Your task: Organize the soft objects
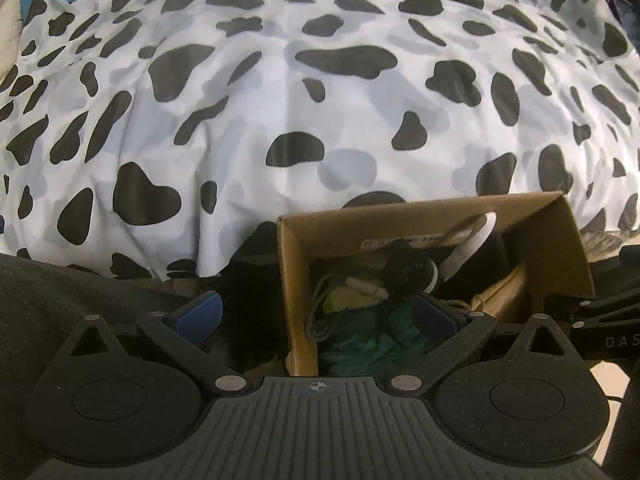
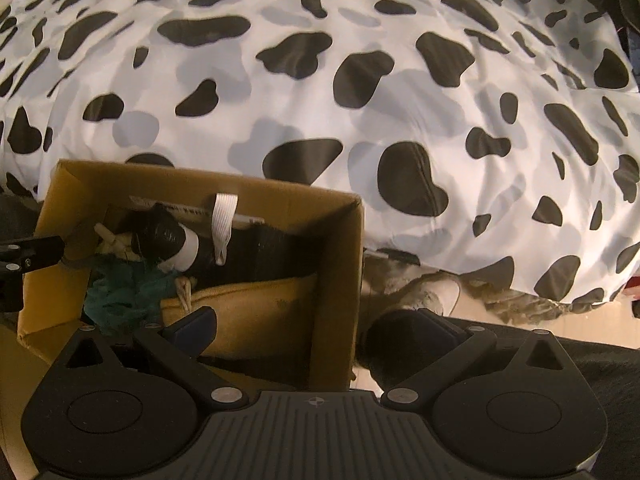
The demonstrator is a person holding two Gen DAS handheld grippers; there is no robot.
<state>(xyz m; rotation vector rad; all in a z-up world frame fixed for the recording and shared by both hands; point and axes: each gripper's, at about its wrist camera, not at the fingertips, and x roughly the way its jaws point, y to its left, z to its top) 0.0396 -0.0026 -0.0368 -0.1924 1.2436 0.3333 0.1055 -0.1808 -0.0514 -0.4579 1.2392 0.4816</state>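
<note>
An open cardboard box (image 1: 536,240) (image 2: 336,264) stands on the floor against the bed. Inside lie a green cloth (image 1: 360,340) (image 2: 120,292), a black-and-white plush (image 1: 408,270) (image 2: 168,240) and a yellow fabric piece (image 2: 256,304). My left gripper (image 1: 318,314) points steeply down and is open wide; it straddles the box's left wall, with one blue pad (image 1: 200,312) outside and the other over the green cloth. My right gripper (image 2: 316,326) is open too and straddles the right wall, its left finger over the yellow fabric. Neither holds anything.
A cow-patterned duvet (image 1: 320,120) (image 2: 360,100) covers the bed and hangs down behind the box. A grey shaggy rug (image 2: 424,284) shows under its edge. A dark rounded thing (image 2: 384,344) sits on the floor right of the box. Dark fabric (image 1: 60,300) lies at lower left.
</note>
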